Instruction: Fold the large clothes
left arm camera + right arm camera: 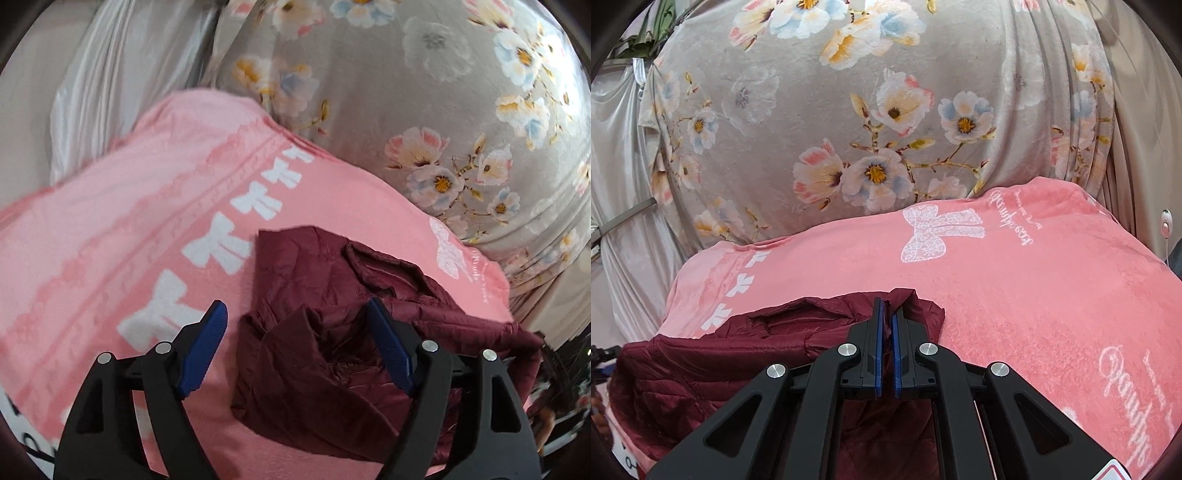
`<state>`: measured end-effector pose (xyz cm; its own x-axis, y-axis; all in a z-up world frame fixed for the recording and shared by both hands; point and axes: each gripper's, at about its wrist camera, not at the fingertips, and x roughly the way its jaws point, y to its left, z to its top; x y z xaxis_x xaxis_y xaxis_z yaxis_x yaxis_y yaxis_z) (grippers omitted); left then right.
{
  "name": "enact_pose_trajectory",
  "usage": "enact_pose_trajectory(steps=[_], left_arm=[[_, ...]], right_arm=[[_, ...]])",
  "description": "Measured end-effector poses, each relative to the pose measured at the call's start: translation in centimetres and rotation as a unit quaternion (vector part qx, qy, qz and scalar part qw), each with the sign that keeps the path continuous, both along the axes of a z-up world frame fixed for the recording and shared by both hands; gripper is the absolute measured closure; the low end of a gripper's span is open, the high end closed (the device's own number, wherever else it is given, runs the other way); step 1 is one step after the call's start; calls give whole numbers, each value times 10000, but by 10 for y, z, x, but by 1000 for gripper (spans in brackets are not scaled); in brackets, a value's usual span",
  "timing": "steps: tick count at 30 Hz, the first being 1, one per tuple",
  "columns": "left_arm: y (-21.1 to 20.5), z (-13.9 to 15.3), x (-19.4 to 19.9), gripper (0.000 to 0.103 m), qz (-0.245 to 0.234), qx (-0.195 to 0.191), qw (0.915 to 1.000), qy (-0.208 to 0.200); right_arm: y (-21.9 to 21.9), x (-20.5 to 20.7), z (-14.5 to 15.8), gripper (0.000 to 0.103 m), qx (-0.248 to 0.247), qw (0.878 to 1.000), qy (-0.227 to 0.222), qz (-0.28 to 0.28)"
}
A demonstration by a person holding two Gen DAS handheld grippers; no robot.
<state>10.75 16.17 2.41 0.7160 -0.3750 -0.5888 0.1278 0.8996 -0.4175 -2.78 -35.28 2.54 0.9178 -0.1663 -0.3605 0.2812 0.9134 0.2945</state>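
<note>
On the pink blanket (110,236) lies the maroon jacket (332,354), bunched and partly folded, its quilted body reaching toward the blanket's near edge. My left gripper (295,321) hangs over the jacket with its blue pads spread wide and nothing pressed between them; one pad is over the crumpled cloth, the other over bare blanket just beside it. My right gripper (886,306) is clamped on a fold of the jacket (701,369) at the jacket's far edge, pads nearly together with maroon cloth pinched between. Behind the blanket rises a grey floral cover (849,110). A pale satin sheet (122,74) hangs beside the cover.
</note>
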Motion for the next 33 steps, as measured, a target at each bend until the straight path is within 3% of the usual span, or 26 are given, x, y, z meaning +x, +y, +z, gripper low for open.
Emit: enact_pose_trajectory(steps=[2,4,6,11,16,19,24,28,33], left_arm=[[0,-17,11,29,-213,-345,9989,247],[-5,-27,14,52,-471,-514,9969,372],[-12,-34,19,94,-637,-491,9950,593],[-18,-28,27,101,-561,-286,9969,472],[-20,3,45,102,-349,-226,9990,139],[-28,30,67,102,-231,-123,9996,-102],[-60,62,116,101,168,500,9977,-426],[-99,54,166,101,504,1366,9883,-449],[-137,-1,235,101,650,2026,9771,6]], right_arm=[[1,-3,1,100,-32,10000,30,-25],[1,-2,1,100,-59,9999,72,-60],[1,-2,0,100,-55,9999,88,-102],[4,4,-1,100,-94,9997,97,-184],[-4,22,6,100,-88,9995,104,-282],[-12,48,16,100,-183,9991,121,-350],[-23,113,26,100,-361,9974,295,-542],[-31,170,11,100,-419,9947,626,-703],[-44,229,-34,100,-220,9898,1191,-753]])
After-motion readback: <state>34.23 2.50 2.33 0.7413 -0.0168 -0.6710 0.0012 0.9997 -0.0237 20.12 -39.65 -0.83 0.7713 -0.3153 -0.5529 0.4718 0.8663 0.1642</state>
